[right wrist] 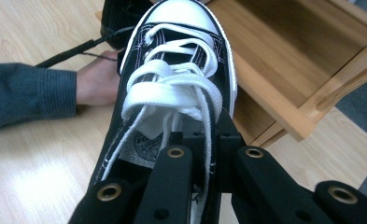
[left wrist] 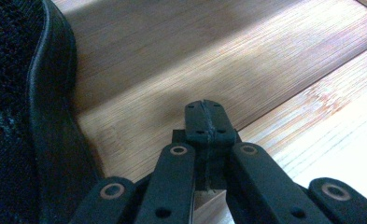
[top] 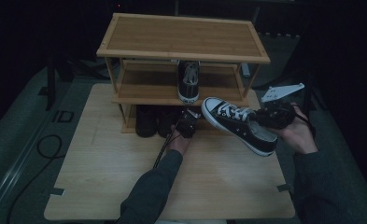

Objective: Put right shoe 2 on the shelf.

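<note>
I have the black-and-white sneaker [top: 239,124] clamped in my right gripper [top: 265,116], whose jaws pinch the shoe's side wall by the collar; the shoe hangs in the air over the right part of the table [top: 125,177], its white toe cap pointing left and up toward the wooden shoe rack [top: 181,37]. My right hand [top: 295,133] cradles the gripper from below, palm turned up, forearm coming in from the lower right. My left gripper [top: 187,122] is low at the rack's bottom shelf, jaws clenched on nothing, with my left hand [top: 179,142] resting near the table and the sleeve stretched straight forward. From the right gripper view I see the white laces [right wrist: 172,88] running over the jaw tips and a round logo patch [right wrist: 146,147] inside the sneaker. The left gripper view gives me the shut jaw tips against the bamboo shelf [left wrist: 218,56] and a dark shoe [left wrist: 27,116] just beside them. From above, another sneaker [top: 189,80] stands on the middle shelf.
</note>
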Motion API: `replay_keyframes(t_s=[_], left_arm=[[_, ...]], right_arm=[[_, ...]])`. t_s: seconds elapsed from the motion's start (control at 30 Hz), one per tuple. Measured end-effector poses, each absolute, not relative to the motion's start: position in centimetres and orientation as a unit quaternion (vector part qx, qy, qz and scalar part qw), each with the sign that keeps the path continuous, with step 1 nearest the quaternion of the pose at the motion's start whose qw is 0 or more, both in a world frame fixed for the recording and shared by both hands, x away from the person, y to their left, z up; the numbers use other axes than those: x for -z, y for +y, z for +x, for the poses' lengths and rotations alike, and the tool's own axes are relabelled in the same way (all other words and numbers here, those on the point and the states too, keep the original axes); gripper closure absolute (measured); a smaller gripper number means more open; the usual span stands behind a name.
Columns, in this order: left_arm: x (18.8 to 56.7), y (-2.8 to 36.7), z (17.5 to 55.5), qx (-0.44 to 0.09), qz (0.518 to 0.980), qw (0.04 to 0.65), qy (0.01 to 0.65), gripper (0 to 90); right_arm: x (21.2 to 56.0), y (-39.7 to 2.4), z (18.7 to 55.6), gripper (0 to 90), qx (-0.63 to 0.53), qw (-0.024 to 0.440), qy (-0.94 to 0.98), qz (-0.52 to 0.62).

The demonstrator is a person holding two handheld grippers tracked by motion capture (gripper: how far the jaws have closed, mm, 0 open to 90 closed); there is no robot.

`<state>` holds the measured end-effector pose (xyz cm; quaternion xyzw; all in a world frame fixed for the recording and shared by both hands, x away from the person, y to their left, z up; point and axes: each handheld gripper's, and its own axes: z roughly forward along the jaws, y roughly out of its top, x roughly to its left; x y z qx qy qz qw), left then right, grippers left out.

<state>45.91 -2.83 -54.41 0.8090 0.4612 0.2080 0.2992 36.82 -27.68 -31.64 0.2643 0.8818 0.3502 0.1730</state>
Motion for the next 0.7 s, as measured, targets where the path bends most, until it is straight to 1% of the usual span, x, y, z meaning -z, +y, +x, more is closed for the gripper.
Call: replay_keyframes(t_s=[0.3,0.53,0.57,0.7], left_arm=[[54.5,-2.9,45.9,-0.21,0.808,0.3,0.461,90.0],[54.6,-3.0,45.9,-0.203,0.802,0.314,0.465,90.0],[54.6,-3.0,45.9,-0.204,0.802,0.315,0.465,90.0],[54.6,-3.0,45.9,-0.204,0.802,0.314,0.465,90.0]], right_arm=[[31.1,-27.2,38.2,87.7,-0.351,0.182,0.877,0.274],[31.0,-26.4,40.3,87.6,-0.346,0.189,0.871,0.292],[30.9,-26.2,40.8,87.6,-0.345,0.198,0.867,0.299],[30.8,-25.9,42.0,87.6,-0.344,0.208,0.86,0.313]])
